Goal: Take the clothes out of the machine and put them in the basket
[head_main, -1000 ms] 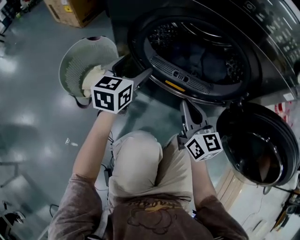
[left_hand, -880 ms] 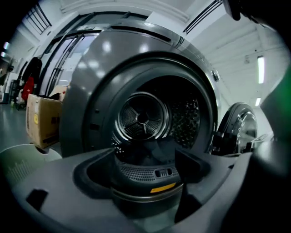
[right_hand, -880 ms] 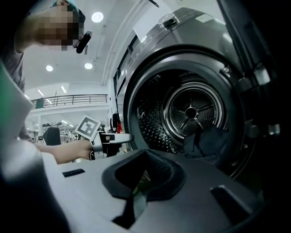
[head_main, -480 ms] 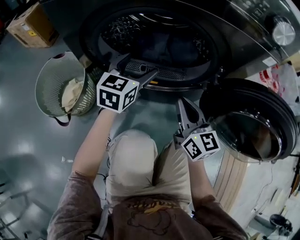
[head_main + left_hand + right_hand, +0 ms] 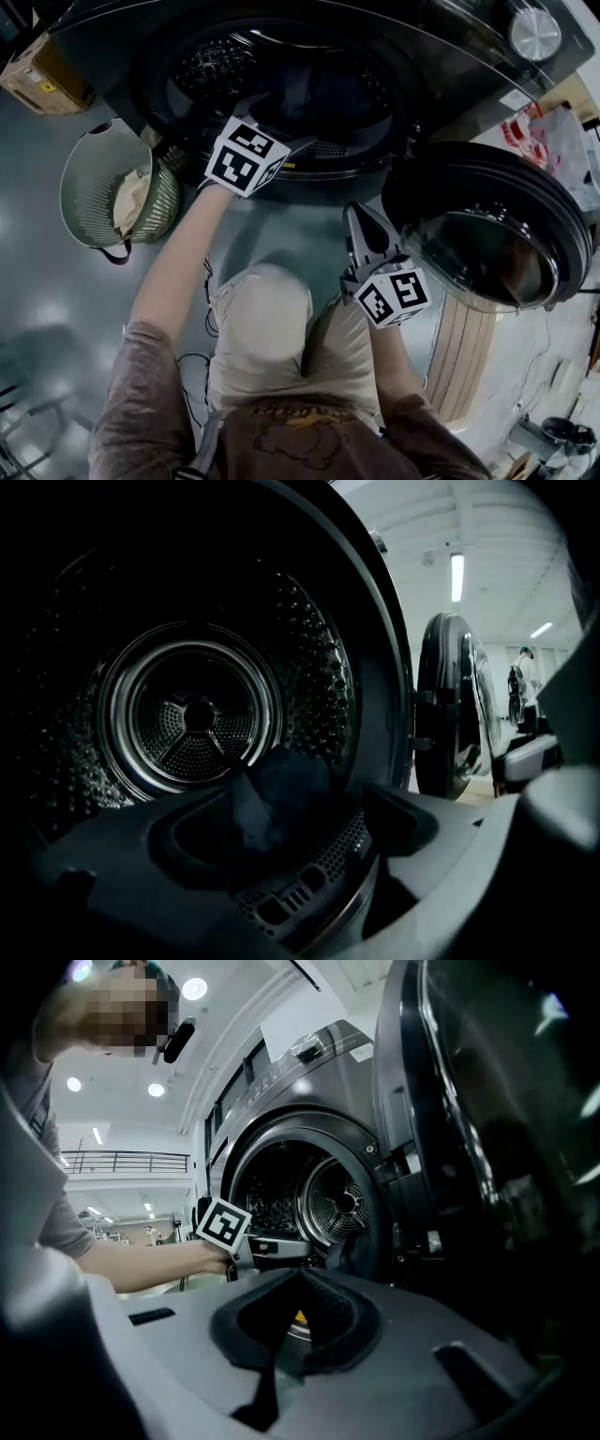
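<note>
While the left gripper (image 5: 295, 822) is poked into the mouth of the machine's drum (image 5: 192, 714), its fingers have just been opening. They're spread wide with nothing pinched, and a dark garment (image 5: 277, 780) lies on the drum bottom right ahead of them. Right gripper (image 5: 300, 1277) hangs lower, near the swung-open door (image 5: 487, 225), fingers clenched on nothing. Mesh basket (image 5: 75, 173) sits on the floor (image 5: 37, 309) left of the machine, a pale garment (image 5: 127, 197) already in it.
</note>
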Demonstrator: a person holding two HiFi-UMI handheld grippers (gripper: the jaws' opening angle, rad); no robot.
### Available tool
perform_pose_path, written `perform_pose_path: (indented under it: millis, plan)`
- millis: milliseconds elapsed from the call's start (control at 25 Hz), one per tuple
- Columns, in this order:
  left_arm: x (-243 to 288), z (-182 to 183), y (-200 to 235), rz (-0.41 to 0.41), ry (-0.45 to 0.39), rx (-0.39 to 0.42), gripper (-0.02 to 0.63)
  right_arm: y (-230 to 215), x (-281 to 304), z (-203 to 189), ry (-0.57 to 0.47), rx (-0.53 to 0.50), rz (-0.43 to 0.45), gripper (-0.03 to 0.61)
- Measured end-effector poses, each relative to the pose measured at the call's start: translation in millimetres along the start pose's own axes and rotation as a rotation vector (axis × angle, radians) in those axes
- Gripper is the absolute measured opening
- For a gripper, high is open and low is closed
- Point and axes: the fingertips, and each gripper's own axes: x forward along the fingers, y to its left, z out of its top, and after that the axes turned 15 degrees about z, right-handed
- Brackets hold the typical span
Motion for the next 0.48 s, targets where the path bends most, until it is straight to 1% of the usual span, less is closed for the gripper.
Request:
perform_pose_path:
  millis: [200, 280, 360, 480]
  plan:
    - [40.2, 0.2, 0.4, -0.018, 0.036, 0.138, 0.445, -0.4, -4.8, -5.1, 0.007, 0.005, -0.016, -0.003]
    - [55.7, -0.2, 0.1, -0.025, 0.048, 0.205, 0.453, -1.1, -4.6, -6.4, 0.009, 0.003, -0.024, -0.003]
    - [69.7, -2.2, -3.0, -0.042, 0.058, 0.273, 0.462, -1.1, -3.9, -6.0, 0.006, 0.002, -0.028, -0.003]
    - [89.9, -7.0, -6.8, -0.069, 0.079, 0.347, 0.468, -3.3, -4.5, -7.4, 0.007, 0.005, -0.041, -0.003]
